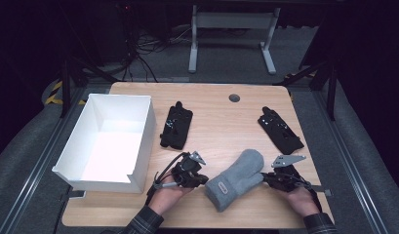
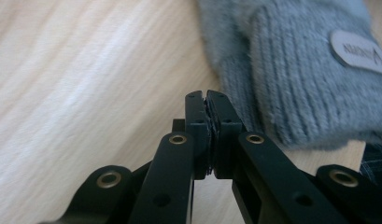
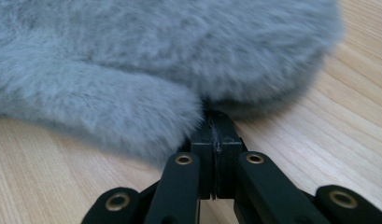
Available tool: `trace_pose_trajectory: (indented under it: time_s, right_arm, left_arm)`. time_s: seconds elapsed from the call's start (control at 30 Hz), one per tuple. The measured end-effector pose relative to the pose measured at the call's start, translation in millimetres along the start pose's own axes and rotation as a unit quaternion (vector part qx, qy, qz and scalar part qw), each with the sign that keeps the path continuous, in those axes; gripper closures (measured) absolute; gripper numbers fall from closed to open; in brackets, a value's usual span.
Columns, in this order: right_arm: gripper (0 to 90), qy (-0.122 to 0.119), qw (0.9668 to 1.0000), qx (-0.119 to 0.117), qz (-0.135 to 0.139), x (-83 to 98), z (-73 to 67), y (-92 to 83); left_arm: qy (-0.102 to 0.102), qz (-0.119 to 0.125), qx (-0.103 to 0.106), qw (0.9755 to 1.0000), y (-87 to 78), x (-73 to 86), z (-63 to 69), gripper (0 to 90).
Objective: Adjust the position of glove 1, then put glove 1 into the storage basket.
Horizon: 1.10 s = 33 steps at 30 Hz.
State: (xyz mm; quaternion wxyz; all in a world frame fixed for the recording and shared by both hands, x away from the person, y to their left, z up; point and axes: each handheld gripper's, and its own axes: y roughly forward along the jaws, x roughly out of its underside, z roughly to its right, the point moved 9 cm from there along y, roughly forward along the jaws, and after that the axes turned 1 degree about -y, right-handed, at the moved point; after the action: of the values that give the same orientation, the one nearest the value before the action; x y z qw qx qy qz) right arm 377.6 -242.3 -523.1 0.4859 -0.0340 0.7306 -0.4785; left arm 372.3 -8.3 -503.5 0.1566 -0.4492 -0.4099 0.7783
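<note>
We saw a grey mitten (image 1: 236,179) lying flat on the wooden desk (image 1: 221,122), near the person's edge and slightly right of centre, its ribbed cuff with a small label pointing near-left and its rounded fuzzy end far-right. The left gripper (image 1: 205,180) sat at the cuff's left edge; in the left gripper view its jaws were pressed together, tips right at the cuff's fuzzy rim (image 2: 235,84), though we could not tell whether any fabric was caught between them. The right gripper (image 1: 263,177) sat at the mitten's right side, near the thumb; in the right gripper view its jaws were likewise pressed together, tips tucked under the grey pile (image 3: 179,60), and they appeared to pinch the mitten's edge. A white open box (image 1: 138,136) stood at the desk's left. Two black gripper holders lay farther back, one (image 1: 176,126) beside the box, one (image 1: 281,129) toward the right.
</note>
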Motion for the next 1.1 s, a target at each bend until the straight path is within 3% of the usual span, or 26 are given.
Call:
trace_pose_trajectory:
  time_s: [0.27, 0.47, 0.57, 0.67, 0.93, 1.0, 1.1]
  right_arm:
    - [90.0, -0.03, 0.9994, -0.018, -0.004, -9.0, -24.9, 11.3]
    - [89.9, -0.046, 0.9987, -0.023, -0.002, -14.2, -34.9, 15.6]
    - [83.9, -0.038, 0.9992, -0.015, 0.006, -14.4, -29.4, 11.3]
    - [76.7, -0.027, 0.9996, -0.005, 0.009, -11.7, -20.8, 5.4]
    - [54.9, -0.003, 0.9992, 0.033, 0.025, -8.5, 0.4, -3.0]
    - [51.4, -0.001, 0.999, 0.036, 0.026, -8.1, 2.4, -3.6]
    - [39.8, 0.01, 0.9979, 0.059, 0.025, -4.7, 14.4, -5.9]
  left_arm:
    - [-0.011, 0.03, -0.018, 0.9993, -21.3, -4.5, -17.2, 83.2]
    - [-0.005, 0.063, 0.001, 0.998, -36.9, -14.8, -16.4, 72.3]
    - [0.009, 0.076, 0.015, 0.9969, -37.0, -23.2, -9.5, 58.8]
    - [0.029, 0.068, 0.031, 0.9968, -30.8, -30.8, -1.6, 45.7]
    - [0.066, 0.052, 0.049, 0.9953, -7.0, -58.1, 18.1, 22.6]
    - [0.068, 0.05, 0.053, 0.995, -0.7, -63.1, 21.8, 20.3]
    - [0.075, 0.022, 0.057, 0.9953, 18.6, -66.1, 27.2, 14.9]
